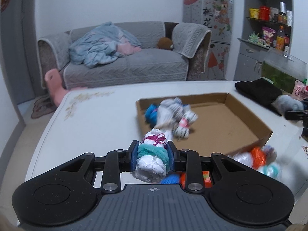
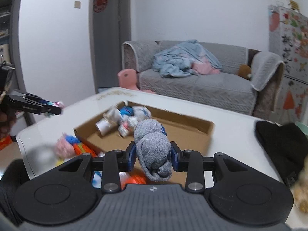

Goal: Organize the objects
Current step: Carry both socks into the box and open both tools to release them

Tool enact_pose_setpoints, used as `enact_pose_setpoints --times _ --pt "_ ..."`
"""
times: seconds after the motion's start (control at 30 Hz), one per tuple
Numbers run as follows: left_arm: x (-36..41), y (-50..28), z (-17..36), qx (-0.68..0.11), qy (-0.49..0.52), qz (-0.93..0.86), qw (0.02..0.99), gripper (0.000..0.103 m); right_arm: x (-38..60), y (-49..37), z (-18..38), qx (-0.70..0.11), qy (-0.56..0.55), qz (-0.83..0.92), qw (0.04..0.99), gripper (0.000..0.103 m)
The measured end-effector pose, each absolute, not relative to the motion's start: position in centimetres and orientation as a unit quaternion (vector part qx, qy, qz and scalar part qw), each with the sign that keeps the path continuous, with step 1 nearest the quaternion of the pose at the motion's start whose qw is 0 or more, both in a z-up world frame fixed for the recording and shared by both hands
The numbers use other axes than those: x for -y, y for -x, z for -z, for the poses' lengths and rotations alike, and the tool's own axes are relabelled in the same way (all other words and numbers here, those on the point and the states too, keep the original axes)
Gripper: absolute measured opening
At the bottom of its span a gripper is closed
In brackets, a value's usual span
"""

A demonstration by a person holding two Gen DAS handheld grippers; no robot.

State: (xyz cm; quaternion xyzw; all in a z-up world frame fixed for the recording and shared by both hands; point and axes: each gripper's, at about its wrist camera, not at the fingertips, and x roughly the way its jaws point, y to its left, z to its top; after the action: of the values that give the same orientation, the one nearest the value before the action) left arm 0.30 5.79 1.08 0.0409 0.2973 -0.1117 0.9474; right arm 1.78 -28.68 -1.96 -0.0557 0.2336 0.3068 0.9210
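Gripping white-teal sock roll (image 1: 152, 161), left tool (image 1: 152, 155); right tool (image 2: 153, 156) clamps grey sock (image 2: 153, 150); right view alone shows door (image 2: 105, 38)

Lots of colours on the white table

The left gripper (image 1: 153, 155) is black with blue pads and holds a white sock roll (image 1: 152, 159) with dark pink marks and a teal band. The right gripper (image 2: 153, 156) is black and blue too, and holds a grey sock roll (image 2: 153, 150). The box (image 1: 221, 115) is brown. The sofa (image 1: 125, 65) is grey, with a light blue blanket (image 1: 100, 46).
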Motion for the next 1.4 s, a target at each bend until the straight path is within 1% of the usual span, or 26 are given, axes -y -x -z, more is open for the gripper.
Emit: enact_pose_setpoints --times 0.27,0.6,0.9,1.1,1.27,1.4 --pt "-2.6 -4.5 -1.2 -0.321 -0.056 0.139 0.935 0.037 22.6 -5.5 0.4 -0.237 0.063 -0.366 0.898 0.033" --pt "0.6 -8.5 2.5 -0.356 -0.082 0.154 0.918 0.037 17.9 -10.6 2.4 -0.291 0.088 -0.379 0.874 0.033" --pt "0.9 -8.8 5.4 -0.367 -0.109 0.159 0.910 0.037 16.2 -12.2 4.8 -0.332 0.102 -0.374 0.860 0.033" --pt "0.7 -9.0 6.1 -0.371 -0.111 0.164 0.908 0.037 15.3 -12.4 5.8 -0.351 0.115 -0.377 0.849 0.033" --pt "0.8 -9.3 7.0 -0.383 -0.117 0.171 0.900 0.040 14.1 -12.9 6.7 -0.370 0.128 -0.380 0.838 0.033" --pt "0.7 -9.5 7.9 -0.396 -0.116 0.170 0.895 0.040 13.3 -13.2 7.4 -0.383 0.140 -0.382 0.830 0.033"
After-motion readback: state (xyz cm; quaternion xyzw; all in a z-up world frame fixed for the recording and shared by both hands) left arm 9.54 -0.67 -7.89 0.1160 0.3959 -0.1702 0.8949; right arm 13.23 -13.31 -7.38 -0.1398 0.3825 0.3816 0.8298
